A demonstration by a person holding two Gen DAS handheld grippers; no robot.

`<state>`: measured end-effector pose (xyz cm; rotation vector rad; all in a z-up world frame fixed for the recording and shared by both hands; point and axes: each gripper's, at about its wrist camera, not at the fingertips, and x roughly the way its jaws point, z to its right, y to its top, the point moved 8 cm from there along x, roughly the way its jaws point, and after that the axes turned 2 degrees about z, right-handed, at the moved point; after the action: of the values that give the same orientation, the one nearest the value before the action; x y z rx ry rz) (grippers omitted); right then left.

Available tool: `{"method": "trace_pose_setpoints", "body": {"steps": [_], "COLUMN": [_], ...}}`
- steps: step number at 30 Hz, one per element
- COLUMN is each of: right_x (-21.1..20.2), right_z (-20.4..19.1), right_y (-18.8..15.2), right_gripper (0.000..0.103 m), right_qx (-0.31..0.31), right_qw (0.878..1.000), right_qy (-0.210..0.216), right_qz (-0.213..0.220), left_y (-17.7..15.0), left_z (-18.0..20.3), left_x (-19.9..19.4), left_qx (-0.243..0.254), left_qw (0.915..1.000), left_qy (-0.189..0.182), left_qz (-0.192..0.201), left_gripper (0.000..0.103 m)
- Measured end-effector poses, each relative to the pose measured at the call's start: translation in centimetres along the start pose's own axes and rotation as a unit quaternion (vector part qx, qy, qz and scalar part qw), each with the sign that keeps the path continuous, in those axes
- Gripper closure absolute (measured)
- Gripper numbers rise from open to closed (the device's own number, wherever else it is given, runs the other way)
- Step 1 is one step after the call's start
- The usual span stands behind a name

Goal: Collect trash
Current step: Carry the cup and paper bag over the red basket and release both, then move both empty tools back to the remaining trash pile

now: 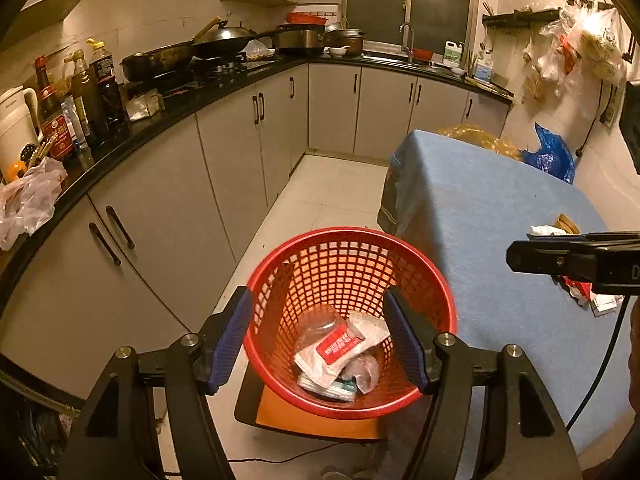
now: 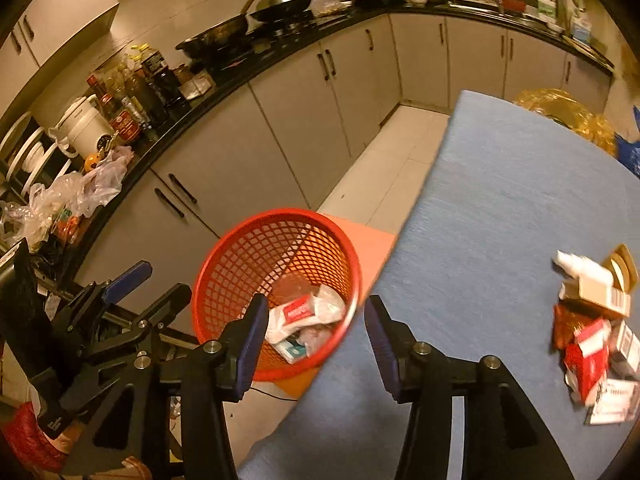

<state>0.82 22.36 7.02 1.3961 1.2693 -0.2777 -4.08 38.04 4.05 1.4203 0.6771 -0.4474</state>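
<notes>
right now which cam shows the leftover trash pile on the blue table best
The right wrist view. The trash pile lies in the open on the blue table, with cartons and red wrappers showing. In the left wrist view the right claw covers most of it, leaving only scraps visible.

The basket [image 1: 352,256] is glossy red plastic lattice, holding crinkled plastic wrappers [image 1: 340,350]. Matt blue cloth [image 2: 500,220] covers the table. The countertop [image 1: 224,88] is polished black stone, the cabinet doors [image 1: 168,208] smooth matt grey, the woks [image 1: 224,42] dull metal.
</notes>
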Motion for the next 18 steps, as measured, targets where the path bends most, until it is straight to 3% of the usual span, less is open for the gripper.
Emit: {"method": "trace_pose_setpoints", "body": {"steps": [7, 18], "right_x": [-1.8, -5.7], "right_z": [2.2, 7.2], "right_y": [-2.1, -4.8], "right_gripper": [0.040, 0.039], "right_qx": [0.009, 0.046], "right_qw": [1.000, 0.998], "right_qy": [-0.018, -0.029], "right_qz": [0.003, 0.013], "left_y": [-0.5, -0.4], "left_z": [2.7, 8.2], "left_x": [-0.5, -1.4], "left_qx": [0.018, 0.046], "left_qw": [0.9998, 0.9985], "left_qy": [-0.010, -0.028], "left_qz": [-0.003, 0.001], "left_gripper": [0.035, 0.035]}}
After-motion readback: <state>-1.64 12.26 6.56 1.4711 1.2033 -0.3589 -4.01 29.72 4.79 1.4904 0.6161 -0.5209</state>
